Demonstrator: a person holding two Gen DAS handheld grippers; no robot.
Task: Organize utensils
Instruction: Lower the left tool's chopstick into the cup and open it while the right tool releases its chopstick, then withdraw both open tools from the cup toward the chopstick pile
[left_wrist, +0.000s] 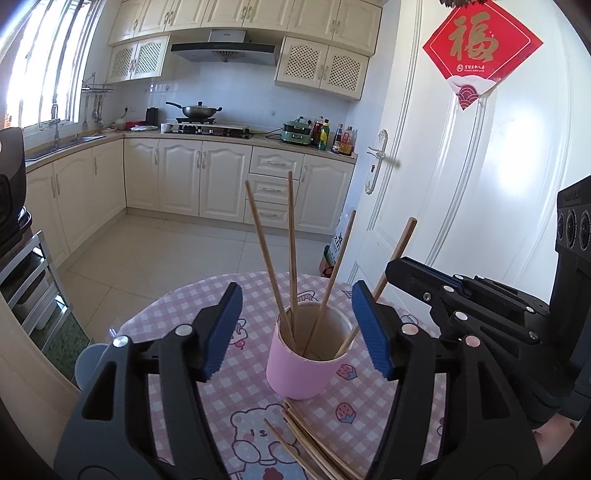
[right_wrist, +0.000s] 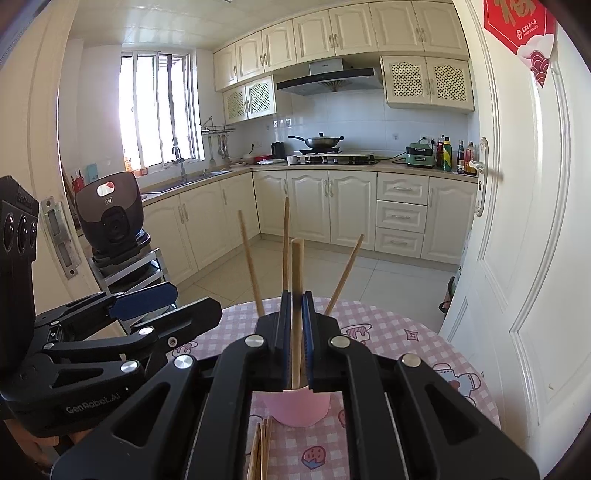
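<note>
Loose chopsticks lie on the bench just in front of the pink cup. Left gripper fingers stand apart, flanking the cup. Right gripper fingers clamp one chopstick above the cup, beside three standing chopsticks.

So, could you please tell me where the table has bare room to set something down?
Bare tablecloth lies left of the pink cup and beyond it toward the far rim. In front of the cup it is crowded by loose chopsticks; the right gripper blocks the cup's right.
</note>
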